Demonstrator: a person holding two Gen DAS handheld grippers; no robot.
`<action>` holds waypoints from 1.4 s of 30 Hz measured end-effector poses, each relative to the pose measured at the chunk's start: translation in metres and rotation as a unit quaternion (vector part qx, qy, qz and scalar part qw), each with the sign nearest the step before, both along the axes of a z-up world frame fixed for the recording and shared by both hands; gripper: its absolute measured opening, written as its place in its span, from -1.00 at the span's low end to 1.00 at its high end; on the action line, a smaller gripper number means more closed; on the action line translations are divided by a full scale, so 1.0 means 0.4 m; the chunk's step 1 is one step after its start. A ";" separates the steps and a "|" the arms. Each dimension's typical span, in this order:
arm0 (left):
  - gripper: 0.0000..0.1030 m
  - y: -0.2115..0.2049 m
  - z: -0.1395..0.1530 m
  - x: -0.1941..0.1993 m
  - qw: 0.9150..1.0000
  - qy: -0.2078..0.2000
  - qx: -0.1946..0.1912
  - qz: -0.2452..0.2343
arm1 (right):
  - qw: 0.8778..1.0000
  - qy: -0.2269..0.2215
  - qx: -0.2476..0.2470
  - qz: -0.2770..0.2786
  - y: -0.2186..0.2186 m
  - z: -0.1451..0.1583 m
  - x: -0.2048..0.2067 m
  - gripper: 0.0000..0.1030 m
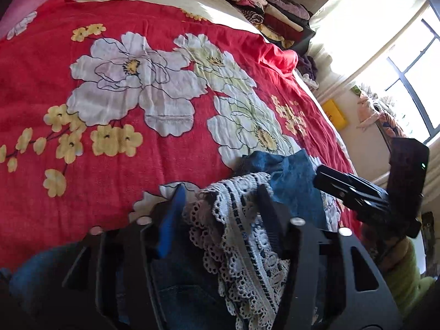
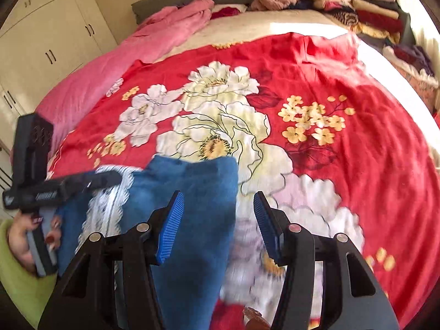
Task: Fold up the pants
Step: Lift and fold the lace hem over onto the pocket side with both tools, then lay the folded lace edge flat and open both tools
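Blue denim pants (image 2: 189, 206) with a white lace trim (image 2: 110, 206) lie on the red floral bedspread (image 2: 343, 165) at the near edge. In the left wrist view the lace trim (image 1: 242, 233) and denim (image 1: 291, 176) are bunched between the fingers of my left gripper (image 1: 220, 192), which looks closed on the cloth. My left gripper also shows at the left in the right wrist view (image 2: 104, 178). My right gripper (image 2: 218, 200) is open and empty, just above the pants' right edge. It shows at the right in the left wrist view (image 1: 324, 178).
Folded clothes (image 2: 357, 8) are stacked at the far right of the bed. A pink blanket (image 2: 115, 63) lies along the left side. Cream wardrobe doors (image 2: 46, 41) stand at the left, a bright window (image 1: 407, 68) at the right.
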State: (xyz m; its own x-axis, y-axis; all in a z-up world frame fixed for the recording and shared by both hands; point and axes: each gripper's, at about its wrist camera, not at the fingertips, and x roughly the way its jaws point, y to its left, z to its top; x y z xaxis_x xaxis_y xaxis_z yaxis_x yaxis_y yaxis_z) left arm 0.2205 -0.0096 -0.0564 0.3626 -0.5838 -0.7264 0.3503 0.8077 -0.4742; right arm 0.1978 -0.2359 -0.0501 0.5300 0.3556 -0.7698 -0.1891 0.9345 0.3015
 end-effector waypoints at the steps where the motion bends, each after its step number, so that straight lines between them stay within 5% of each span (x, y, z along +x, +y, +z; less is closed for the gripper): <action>1: -0.67 -0.007 0.004 -0.005 1.000 -0.006 0.004 -0.002 | 1.000 0.009 0.009 0.006 -0.002 -0.013 0.021 -0.26; 2: -0.73 -0.010 0.014 -0.009 1.000 -0.017 0.010 -0.002 | 0.999 0.021 0.024 0.022 0.005 -0.027 0.028 -0.87; 7: -0.75 -0.019 0.042 -0.012 0.997 -0.068 0.047 -0.003 | 1.000 -0.026 -0.014 0.007 0.000 -0.002 0.010 -0.83; 10: -0.66 -0.019 0.000 0.006 0.996 -0.050 0.069 0.005 | 0.996 -0.031 -0.080 0.013 0.027 -0.035 0.006 -0.72; 15: -0.51 0.001 0.031 -0.014 0.995 -0.067 0.071 0.019 | 0.995 -0.057 -0.082 0.007 0.010 0.008 -0.049 -0.27; 20: -0.36 0.024 0.081 -0.102 0.994 -0.092 0.064 0.019 | 0.989 -0.113 -0.077 0.050 -0.007 0.091 -0.195 -0.26; 25: -0.36 0.042 0.104 -0.248 0.993 -0.104 0.060 0.005 | 0.983 -0.121 -0.080 0.114 0.012 0.096 -0.337 -0.26; 33: -0.32 -0.061 0.095 -0.483 0.981 -0.122 0.097 -0.116 | 0.986 -0.092 -0.075 0.119 0.027 0.047 -0.410 -0.26; 42: -0.31 -0.125 0.011 -0.453 0.970 -0.103 0.181 -0.126 | 0.988 -0.088 -0.065 0.110 0.019 0.050 -0.435 -0.26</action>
